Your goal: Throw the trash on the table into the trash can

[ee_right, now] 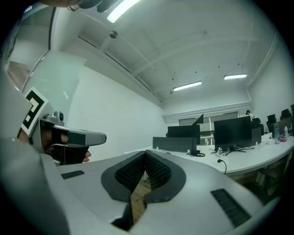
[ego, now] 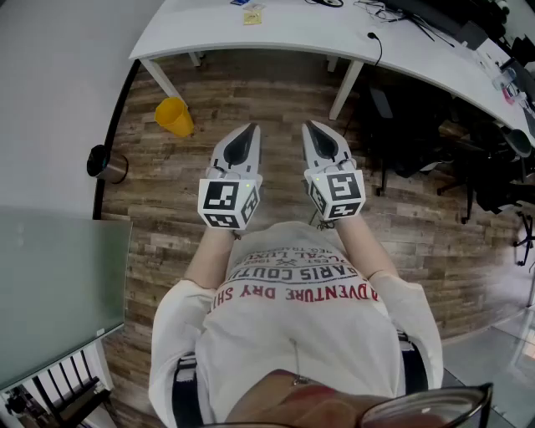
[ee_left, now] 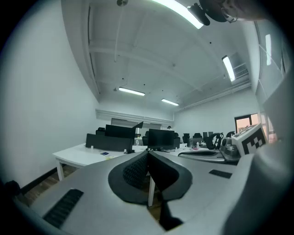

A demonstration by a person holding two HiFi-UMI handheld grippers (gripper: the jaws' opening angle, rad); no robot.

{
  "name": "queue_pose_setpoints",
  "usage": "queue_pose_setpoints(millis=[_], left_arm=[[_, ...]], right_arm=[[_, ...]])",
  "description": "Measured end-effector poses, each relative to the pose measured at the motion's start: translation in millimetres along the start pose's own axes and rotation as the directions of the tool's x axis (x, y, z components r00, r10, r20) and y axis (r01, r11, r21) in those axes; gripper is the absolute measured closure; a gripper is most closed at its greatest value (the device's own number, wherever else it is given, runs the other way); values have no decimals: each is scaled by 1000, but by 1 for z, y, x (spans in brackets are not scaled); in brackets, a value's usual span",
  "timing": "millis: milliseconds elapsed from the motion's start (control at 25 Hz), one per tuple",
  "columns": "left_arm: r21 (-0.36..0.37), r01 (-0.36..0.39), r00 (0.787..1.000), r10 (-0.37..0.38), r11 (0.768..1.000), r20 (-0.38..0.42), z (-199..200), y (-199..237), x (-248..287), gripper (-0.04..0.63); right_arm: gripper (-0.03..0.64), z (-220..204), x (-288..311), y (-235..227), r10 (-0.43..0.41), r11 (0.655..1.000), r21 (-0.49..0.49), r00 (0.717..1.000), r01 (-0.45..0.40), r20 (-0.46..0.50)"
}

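Both grippers are held level, side by side in front of the person, and point at a white table (ego: 318,33). My left gripper (ego: 248,128) is shut with nothing between its pads, and so is my right gripper (ego: 311,125). A small yellow scrap (ego: 252,16) and a blue item (ego: 241,2) lie on the table's far part. The yellow scrap (ee_left: 109,157) also shows small in the left gripper view, beyond the closed left gripper (ee_left: 148,153). A yellow bin (ego: 174,116) stands on the wooden floor by the table's left leg. The right gripper (ee_right: 146,152) holds nothing.
A dark round can with a metal body (ego: 107,164) stands by the left wall. Black office chairs (ego: 418,134) crowd the floor under the table's right part. Monitors (ee_left: 161,137) and cables sit on the table. A glass panel (ego: 58,292) is at the near left.
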State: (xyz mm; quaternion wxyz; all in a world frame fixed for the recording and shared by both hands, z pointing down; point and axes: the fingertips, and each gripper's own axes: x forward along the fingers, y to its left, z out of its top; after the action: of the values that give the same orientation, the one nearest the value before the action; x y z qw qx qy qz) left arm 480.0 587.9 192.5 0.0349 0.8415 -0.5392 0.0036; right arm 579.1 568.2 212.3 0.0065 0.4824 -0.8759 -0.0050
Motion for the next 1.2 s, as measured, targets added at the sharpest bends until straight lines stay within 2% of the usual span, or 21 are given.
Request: queue_pose_setpoints(millis=[520,760,920,1200], left_arm=[[-48,-34,999,34,998,3,-13,4,15,572],[-47,-78,995,75,996,-66,-30,15,22,572],[-49,-116,989,111,992,-95,-44,49,30,572],[-132,-135,988,123,982,-97,-51,144,78,572]], right_arm=[[591,-14,9,-8,36,999,5,999,-36,-16],[591,-32,25,-28,0,999,37,998,2,-59],[591,-51,56,-27,11,996,84,995,-2,-103],[591,-72,143,-31,9,995,96,985,8,-174]])
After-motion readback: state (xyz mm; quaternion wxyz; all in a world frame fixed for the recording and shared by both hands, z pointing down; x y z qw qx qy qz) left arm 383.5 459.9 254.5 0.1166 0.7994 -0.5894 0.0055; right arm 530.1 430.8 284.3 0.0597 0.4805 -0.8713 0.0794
